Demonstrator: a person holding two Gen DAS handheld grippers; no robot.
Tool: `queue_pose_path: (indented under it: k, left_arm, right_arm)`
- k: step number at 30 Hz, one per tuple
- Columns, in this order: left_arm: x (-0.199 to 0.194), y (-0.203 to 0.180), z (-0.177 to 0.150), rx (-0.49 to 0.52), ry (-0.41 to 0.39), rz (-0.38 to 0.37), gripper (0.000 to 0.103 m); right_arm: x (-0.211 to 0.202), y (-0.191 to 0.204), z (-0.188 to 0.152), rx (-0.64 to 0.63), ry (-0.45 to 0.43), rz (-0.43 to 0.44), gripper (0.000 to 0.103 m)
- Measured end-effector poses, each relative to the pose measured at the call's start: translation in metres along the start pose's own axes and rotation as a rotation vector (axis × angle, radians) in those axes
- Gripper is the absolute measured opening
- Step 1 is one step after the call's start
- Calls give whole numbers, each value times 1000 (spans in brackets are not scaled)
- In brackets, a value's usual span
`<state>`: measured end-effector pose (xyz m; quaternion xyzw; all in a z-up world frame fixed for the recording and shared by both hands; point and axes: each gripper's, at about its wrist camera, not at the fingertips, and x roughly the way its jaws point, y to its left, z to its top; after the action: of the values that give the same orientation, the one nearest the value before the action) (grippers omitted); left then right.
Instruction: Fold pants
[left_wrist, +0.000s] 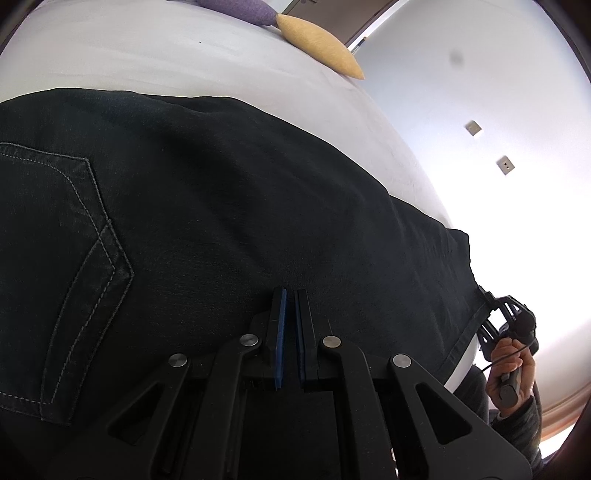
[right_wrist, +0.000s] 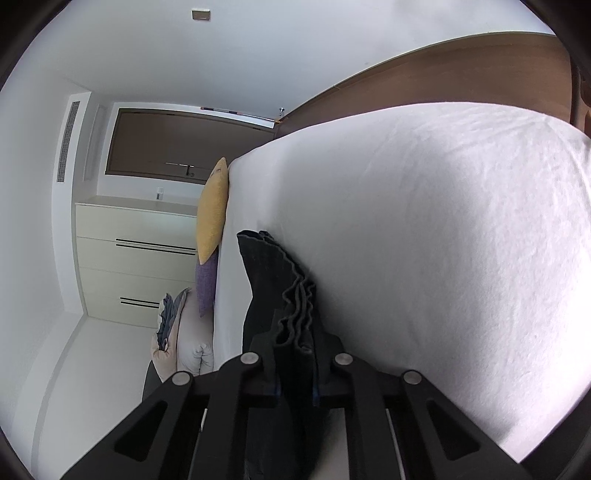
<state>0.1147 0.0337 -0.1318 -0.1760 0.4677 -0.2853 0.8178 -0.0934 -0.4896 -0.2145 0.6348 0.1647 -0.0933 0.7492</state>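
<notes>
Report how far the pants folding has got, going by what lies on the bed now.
Done: the dark pants lie flat on the white bed, legs apparently stacked, back pocket up. In hand: the right tool is clamped on the layered hem edges, and the left tool is shut at the near edge, though a grip there cannot be confirmed. Left: no crosswise fold shows yet.

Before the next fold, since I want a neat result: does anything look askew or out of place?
Mostly tidy. The dark jeans lie flat on the white bed. Odd bit: at the hem clamped in the right gripper, the layer edges look wavy and bunched, not flush. The left gripper is shut over the cloth.
</notes>
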Motion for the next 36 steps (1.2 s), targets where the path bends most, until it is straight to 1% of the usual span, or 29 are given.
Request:
queue_pose_path:
  k: [4, 7, 9, 11, 13, 14, 16, 17, 18, 19, 20, 21, 22, 23, 24, 25, 26, 27, 28, 30, 31, 34, 36]
  left_arm:
    - [1, -2, -1, 3, -2, 1, 4]
    - [4, -3, -2, 4, -4, 3, 4]
    - [6, -5, -2, 5, -5, 5, 4]
    - [6, -8, -1, 7, -4, 10, 4]
    - [4, -10, 1, 1, -5, 22, 4]
    - [2, -13, 2, -8, -7, 26, 4]
    - [1, -19, 4, -35, 2, -16, 4]
    - [3, -22, 4, -49, 14, -48, 4]
    - [6, -27, 4, -60, 32, -68, 4]
    - [10, -32, 5, -70, 45, -86, 4]
    - [13, -34, 5, -79, 52, -100, 4]
    - [18, -36, 6, -99, 65, -122, 6]
    - [23, -38, 6, -115, 77, -134, 13]
    - [28, -40, 7, -133, 87, -152, 17]
    - [33, -43, 8, -149, 85, -176, 26]
    - [36, -45, 10, -162, 82, -191, 40]
    - [39, -49, 13, -175, 79, -210, 50]
    - [41, -54, 17, -185, 72, -238, 67]
    - [43, -59, 21, -186, 70, -249, 78]
    - [51, -72, 29, -174, 80, -250, 80]
    - [57, -77, 33, -173, 101, -256, 80]
    - [72, -82, 39, -182, 146, -239, 80]
    - [78, -87, 42, -184, 157, -252, 80]
  right_arm:
    - [-3, 15, -4, -75, -11, -41, 10]
    - [-2, 47, -17, -218, -5, -72, 10]
    - [2, 78, -37, -367, 19, -86, 10]
    - [8, 112, -72, -567, 59, -102, 10]
    - [18, 140, -123, -821, 106, -128, 10]
    - [27, 152, -163, -1012, 123, -167, 10]
    - [43, 154, -219, -1297, 130, -257, 10]
    - [55, 148, -247, -1425, 143, -312, 10]
    - [65, 138, -267, -1504, 165, -345, 10]
    - [72, 130, -279, -1541, 190, -365, 10]
    - [78, 122, -288, -1560, 195, -390, 11]
    - [80, 117, -292, -1577, 178, -405, 11]
    - [80, 115, -296, -1594, 163, -406, 11]
    - [79, 115, -297, -1604, 153, -406, 11]
    - [78, 116, -297, -1604, 144, -406, 11]
    - [77, 115, -297, -1604, 136, -407, 11]
    - [76, 116, -298, -1611, 125, -408, 11]
    - [77, 116, -300, -1622, 114, -409, 11]
    - [76, 117, -303, -1633, 104, -411, 11]
    - [74, 119, -310, -1661, 80, -411, 11]
    - [73, 120, -314, -1677, 71, -412, 11]
    - [72, 125, -325, -1720, 47, -407, 11]
    - [71, 128, -334, -1755, 38, -400, 11]
